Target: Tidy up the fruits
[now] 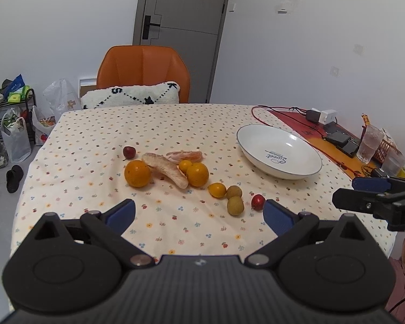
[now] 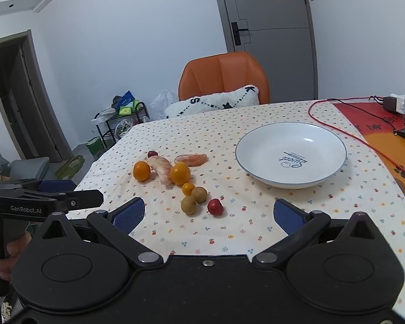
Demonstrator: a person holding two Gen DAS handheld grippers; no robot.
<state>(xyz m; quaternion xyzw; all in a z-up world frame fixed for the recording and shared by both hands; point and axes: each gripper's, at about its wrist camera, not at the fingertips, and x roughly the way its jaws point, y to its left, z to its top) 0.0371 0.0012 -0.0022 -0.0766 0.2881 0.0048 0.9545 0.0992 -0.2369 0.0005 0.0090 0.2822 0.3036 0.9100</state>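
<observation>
Fingers of the left hand-held gripper (image 1: 199,213) stand spread wide with nothing between them, hovering over the near edge of the worktop (image 1: 94,140). The right hand-held gripper (image 2: 209,214) is likewise spread and empty. Just beyond them lie the fruits on the flowered cloth: two red cherries, one near (image 2: 215,206) and one far (image 1: 128,152); two brown longans (image 1: 235,205) touching each other; two large oranges (image 1: 137,173); two small kumquats (image 1: 217,189); one pomelo segment (image 1: 166,168); one peeled tangerine piece (image 1: 186,156). One white bowl (image 2: 256,140) sits empty, well apart to their right. One orange chair (image 1: 143,73) stands behind.
</observation>
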